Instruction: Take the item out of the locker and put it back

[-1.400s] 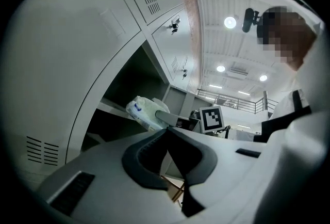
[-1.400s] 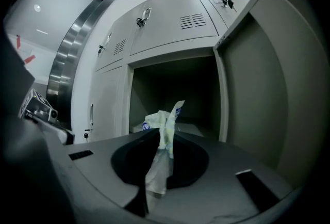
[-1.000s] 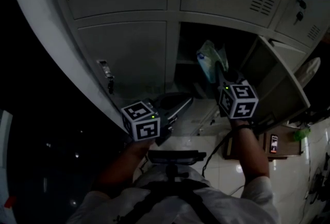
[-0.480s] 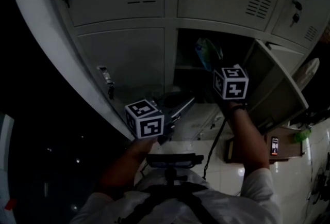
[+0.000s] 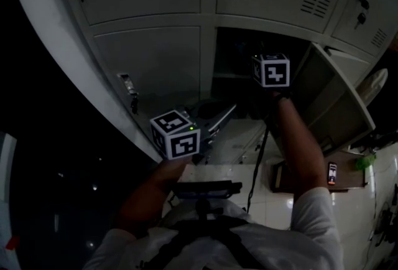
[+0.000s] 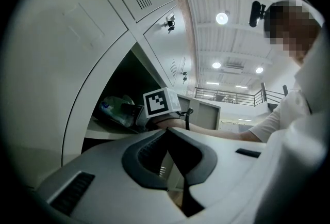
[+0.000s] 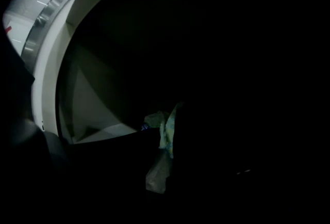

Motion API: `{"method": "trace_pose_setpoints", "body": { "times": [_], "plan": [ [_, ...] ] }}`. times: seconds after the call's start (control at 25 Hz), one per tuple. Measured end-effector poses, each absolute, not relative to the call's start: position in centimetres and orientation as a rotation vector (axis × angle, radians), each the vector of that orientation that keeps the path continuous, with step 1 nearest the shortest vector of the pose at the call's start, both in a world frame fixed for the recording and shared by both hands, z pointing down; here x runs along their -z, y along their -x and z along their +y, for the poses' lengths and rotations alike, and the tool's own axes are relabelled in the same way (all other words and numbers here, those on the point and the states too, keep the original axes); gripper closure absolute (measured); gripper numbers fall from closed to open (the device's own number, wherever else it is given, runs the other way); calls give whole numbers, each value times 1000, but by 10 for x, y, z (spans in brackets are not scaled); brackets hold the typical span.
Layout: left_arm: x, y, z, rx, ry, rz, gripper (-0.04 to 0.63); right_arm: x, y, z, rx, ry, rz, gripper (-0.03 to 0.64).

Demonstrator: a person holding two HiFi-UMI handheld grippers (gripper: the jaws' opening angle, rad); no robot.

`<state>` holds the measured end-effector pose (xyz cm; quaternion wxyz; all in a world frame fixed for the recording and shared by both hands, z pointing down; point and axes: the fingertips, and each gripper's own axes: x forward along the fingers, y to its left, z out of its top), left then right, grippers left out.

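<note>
The item is a crumpled greenish plastic bag [image 6: 114,109]. My right gripper [image 7: 166,138] is shut on this plastic bag [image 7: 163,138] and holds it inside the dark open locker compartment [image 5: 239,54]. In the head view only the right gripper's marker cube [image 5: 271,71] shows at the compartment's mouth; the bag is hidden in the dark. In the left gripper view the bag hangs just above the compartment's shelf [image 6: 100,129]. My left gripper [image 6: 166,130] stays outside, lower left of the opening, its jaws together with nothing between them.
The compartment's door [image 5: 333,101] stands swung open to the right. Shut locker doors [image 5: 149,69] with keys and vents surround the opening. A low table with a phone [image 5: 330,173] stands on the tiled floor at the lower right.
My right gripper has carried the bag up and forward into the compartment, and the bag has gone out of sight in the head view. The left gripper has hardly moved.
</note>
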<state>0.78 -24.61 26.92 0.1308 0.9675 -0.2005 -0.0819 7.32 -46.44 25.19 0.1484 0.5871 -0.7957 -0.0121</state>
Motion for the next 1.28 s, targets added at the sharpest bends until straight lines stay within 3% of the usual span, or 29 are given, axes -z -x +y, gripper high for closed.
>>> {"method": "trace_pose_setpoints", "body": {
  "times": [0.72,0.92,1.28],
  "plan": [
    [-274,5,-247,239,-2789,-612,592,-276,-67,-506,19,-1694,-2137,586],
    [-275,10,-246,243,-2787,-625,592,-273,-59,-505,26,-1667,-2181,422],
    [-279,11,-241,239,-2779,-624,592,-257,-62,-489,96,-1674,-2234,382]
  ]
}}
